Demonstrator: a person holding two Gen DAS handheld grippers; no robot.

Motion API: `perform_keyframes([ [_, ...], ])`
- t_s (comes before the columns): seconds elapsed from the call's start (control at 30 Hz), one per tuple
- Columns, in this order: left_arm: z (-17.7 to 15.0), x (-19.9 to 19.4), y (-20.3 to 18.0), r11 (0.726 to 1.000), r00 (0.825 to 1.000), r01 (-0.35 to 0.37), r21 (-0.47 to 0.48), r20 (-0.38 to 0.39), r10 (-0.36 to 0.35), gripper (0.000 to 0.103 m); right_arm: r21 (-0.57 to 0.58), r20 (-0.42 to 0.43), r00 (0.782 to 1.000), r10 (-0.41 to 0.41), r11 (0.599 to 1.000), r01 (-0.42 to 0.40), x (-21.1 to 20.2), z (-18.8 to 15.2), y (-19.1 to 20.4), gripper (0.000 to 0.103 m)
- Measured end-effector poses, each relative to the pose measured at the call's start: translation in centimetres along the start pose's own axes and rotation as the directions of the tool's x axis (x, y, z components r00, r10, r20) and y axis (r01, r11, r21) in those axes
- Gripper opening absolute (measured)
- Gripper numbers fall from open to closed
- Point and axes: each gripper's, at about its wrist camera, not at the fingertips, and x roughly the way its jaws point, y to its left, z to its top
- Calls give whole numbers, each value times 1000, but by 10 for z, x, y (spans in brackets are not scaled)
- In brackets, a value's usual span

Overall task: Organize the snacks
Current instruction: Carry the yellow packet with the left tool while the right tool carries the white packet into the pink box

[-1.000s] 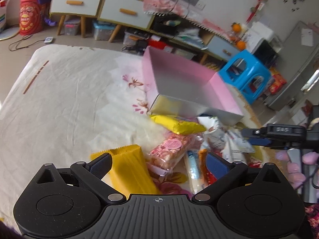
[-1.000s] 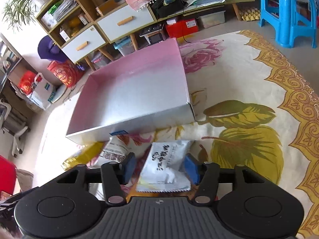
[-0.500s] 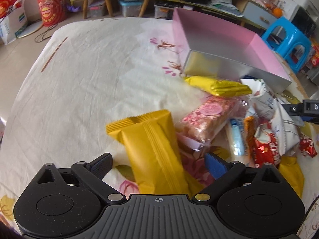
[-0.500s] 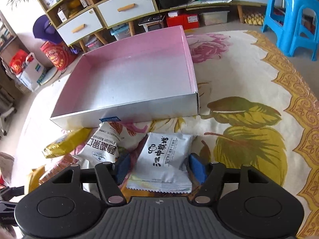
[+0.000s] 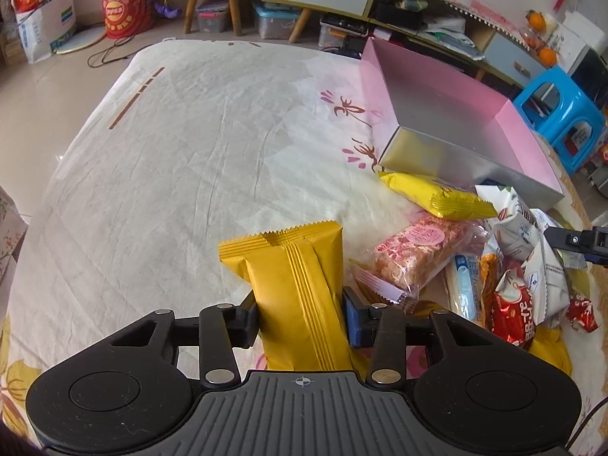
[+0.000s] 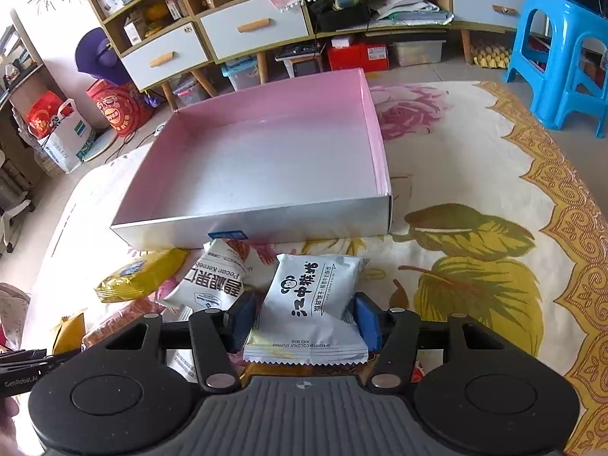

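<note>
My left gripper [image 5: 300, 321] is shut on a long yellow snack pack [image 5: 292, 285], held above the cloth. My right gripper [image 6: 306, 321] is shut on a white snack packet [image 6: 313, 296] with black Chinese writing, just in front of the pink-lined silver box [image 6: 266, 159]. The box is empty; it also shows in the left wrist view [image 5: 456, 125] at the right. A pile of snacks lies by the box: another yellow pack [image 5: 433, 193], a pink puffed bar [image 5: 418, 254], a red packet [image 5: 511, 313], a white pecan packet [image 6: 212, 281].
A floral cloth [image 5: 182, 159] covers the surface. A blue stool [image 6: 562, 57] stands at the right beyond the edge. Drawer cabinets [image 6: 212, 38] and floor clutter, red bags [image 5: 121, 3], lie behind. The right gripper's tip [image 5: 570, 241] shows at the left view's right edge.
My left gripper closed on the yellow pack, which now stands between its pads. My right gripper tightened on the white packet and drew back slightly from the box.
</note>
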Motion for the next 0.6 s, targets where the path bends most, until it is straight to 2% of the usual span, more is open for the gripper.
perform_keyframes([
  [0.6,24,-23,4,998,994,37,-58,107,-30,38,41,55,998,39,998,-42,-17,11,-6,48],
])
